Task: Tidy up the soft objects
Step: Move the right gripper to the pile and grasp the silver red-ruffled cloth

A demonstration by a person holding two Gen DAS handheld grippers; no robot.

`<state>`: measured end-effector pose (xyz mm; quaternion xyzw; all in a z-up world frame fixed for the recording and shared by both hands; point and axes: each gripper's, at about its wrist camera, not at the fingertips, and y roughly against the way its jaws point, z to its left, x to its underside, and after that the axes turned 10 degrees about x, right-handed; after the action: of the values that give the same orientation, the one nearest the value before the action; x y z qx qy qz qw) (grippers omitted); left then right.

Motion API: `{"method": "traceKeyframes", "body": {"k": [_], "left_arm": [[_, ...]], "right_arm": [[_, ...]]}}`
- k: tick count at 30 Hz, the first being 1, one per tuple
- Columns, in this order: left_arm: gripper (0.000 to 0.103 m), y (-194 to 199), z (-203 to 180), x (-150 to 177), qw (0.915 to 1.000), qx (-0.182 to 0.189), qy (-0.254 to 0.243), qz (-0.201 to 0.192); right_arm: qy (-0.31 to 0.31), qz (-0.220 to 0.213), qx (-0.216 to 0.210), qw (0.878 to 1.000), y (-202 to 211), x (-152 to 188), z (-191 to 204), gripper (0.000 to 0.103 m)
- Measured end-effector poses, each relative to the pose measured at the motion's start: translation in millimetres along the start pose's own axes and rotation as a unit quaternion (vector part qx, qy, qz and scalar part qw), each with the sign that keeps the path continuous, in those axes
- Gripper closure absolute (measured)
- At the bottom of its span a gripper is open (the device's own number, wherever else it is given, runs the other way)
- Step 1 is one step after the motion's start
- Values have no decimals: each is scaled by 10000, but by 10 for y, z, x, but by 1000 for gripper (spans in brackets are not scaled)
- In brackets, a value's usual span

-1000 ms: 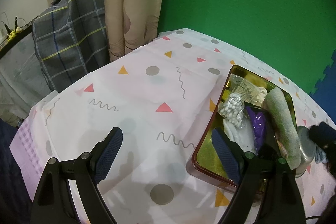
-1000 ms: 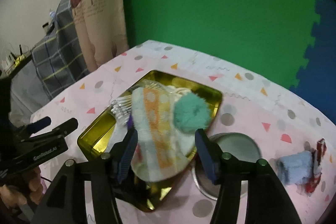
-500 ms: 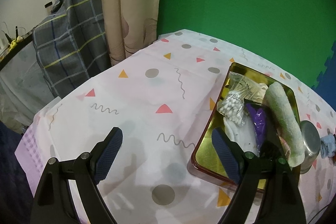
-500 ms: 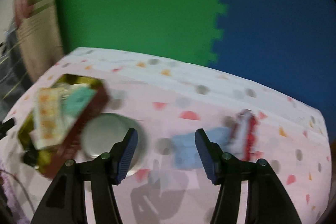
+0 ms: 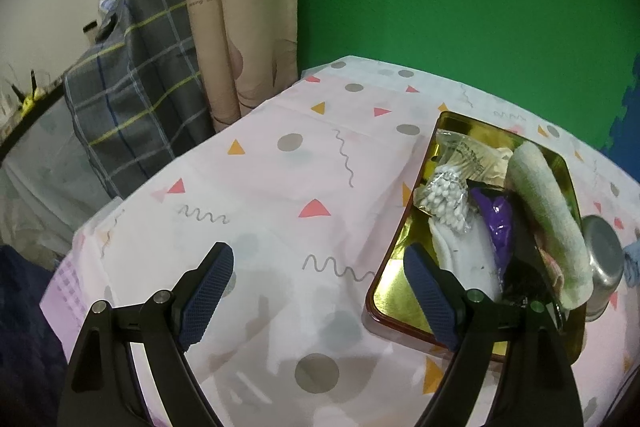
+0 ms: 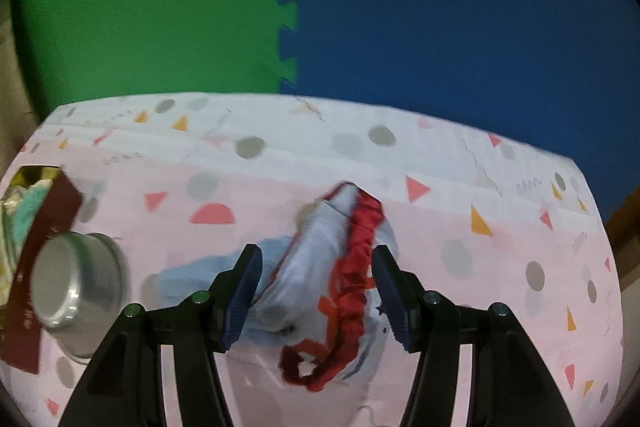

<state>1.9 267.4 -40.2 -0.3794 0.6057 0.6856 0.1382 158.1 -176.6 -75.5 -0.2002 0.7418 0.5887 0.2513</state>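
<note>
The red-trimmed white cloth (image 6: pixel 336 279) lies on the patterned tablecloth (image 6: pixel 500 235) between the 2 spread fingers of the right gripper (image 6: pixel 316 291), neither pad pressing it. A light blue cloth (image 6: pixel 208 267) sits just left of it, then a metal bowl (image 6: pixel 76 287) beside the gold tray (image 5: pixel 400 291). The left gripper (image 5: pixel 316 291) hovers wide apart and empty over bare tablecloth, beside that tray of soft items.
</note>
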Motion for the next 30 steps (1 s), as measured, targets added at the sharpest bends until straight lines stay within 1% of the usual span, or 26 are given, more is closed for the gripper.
{"method": "traceKeyframes", "body": {"k": [5,8,11,13,15,16,20,23,26,28,30], "left_arm": [[16,21,-70,3,9999,14,-137,-52],[16,42,-129,5,9997,48,-217,-63],[16,95,-203,-10,9995,78,-284,-89],[16,150,-269,-31,9993,138,-335,-96],[16,220,-360,-45,9988,159,-448,-142],[16,251,-413,-49,9983,174,-534,-169],[15,375,-664,-52,9953,366,-869,-214],[15,433,-896,-47,9926,635,-1022,-172],[15,471,-1171,-20,9880,874,-1264,-131],[15,486,-1393,19,9825,1116,-1487,-69],[15,485,-1597,63,9769,1262,-1726,-22]], "right_arm": [[-224,170,49,9996,-164,144,-225,45],[-269,172,0,9995,-200,220,-366,45],[-50,99,88,9999,-226,257,-428,45],[55,81,55,9999,-246,280,-445,45],[135,31,33,9999,-256,301,-446,52],[161,17,38,9999,-259,307,-448,60],[79,-48,16,10000,-275,344,-517,74],[64,-110,17,9999,-255,383,-562,80],[146,-167,13,9998,-200,454,-595,80],[222,-209,50,9995,-153,520,-625,80],[295,-240,90,9992,-106,607,-667,80]]}}
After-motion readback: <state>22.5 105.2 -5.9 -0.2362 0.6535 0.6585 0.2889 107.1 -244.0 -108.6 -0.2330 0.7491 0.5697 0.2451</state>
